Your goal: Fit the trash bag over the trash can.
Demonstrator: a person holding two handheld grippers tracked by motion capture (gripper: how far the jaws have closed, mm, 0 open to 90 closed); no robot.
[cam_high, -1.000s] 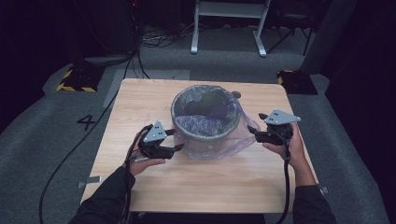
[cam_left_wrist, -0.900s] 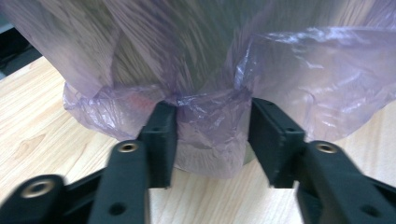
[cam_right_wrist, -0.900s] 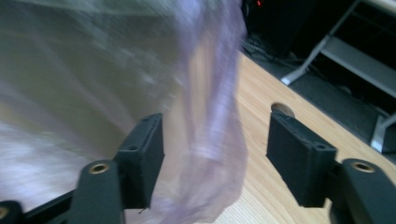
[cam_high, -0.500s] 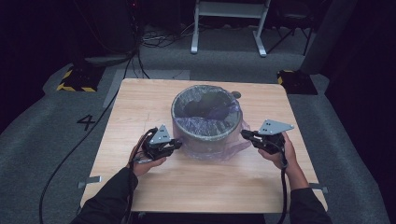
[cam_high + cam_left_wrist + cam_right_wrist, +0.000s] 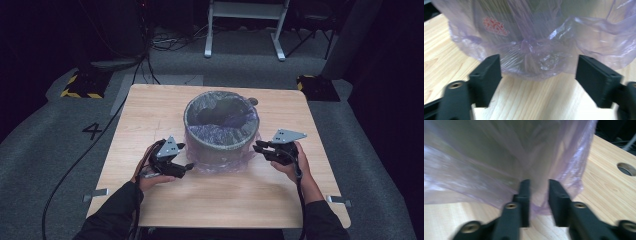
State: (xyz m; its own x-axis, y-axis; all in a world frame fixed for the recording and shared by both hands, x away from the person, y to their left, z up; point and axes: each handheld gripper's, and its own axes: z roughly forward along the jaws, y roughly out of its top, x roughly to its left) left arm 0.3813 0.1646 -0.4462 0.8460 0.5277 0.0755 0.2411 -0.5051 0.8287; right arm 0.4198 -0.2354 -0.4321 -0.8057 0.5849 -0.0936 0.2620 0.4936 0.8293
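Bag: thin, see-through lilac plastic bag (image 5: 220, 159) is lining a round grey bin (image 5: 221, 131), folding over the rim and hanging down the outside as a loose, crinkled skirt that is pooling on the tabletop around the base.
Bag print: a small red printed patch (image 5: 492, 25) is showing through the film in the left gripper view.
Place: the bin is standing upright near the middle of the wooden table (image 5: 150, 107), slightly toward the far edge.
Key relation: the bag's slack hem is lying low at the foot of the bin, between the two grippers and straight ahead of each; both are sitting about equally near, one on either flank.
Left gripper: the left gripper (image 5: 181, 169) is resting just beside the bin's near-left side, jaws standing wide apart after just opening, with a bunched fold of film (image 5: 534, 60) between them but no pad pressing on it.
Right gripper: the right gripper (image 5: 259, 148) is meeting the skirt on the bin's right, jaws nearly together after just opening a little, a narrow pleat of film (image 5: 537, 192) lying in the gap; whether the pads are pinching it I cannot tell.
Next move, as a judgement: each gripper needs to close on the hem low down, then draw the film along the bin wall.
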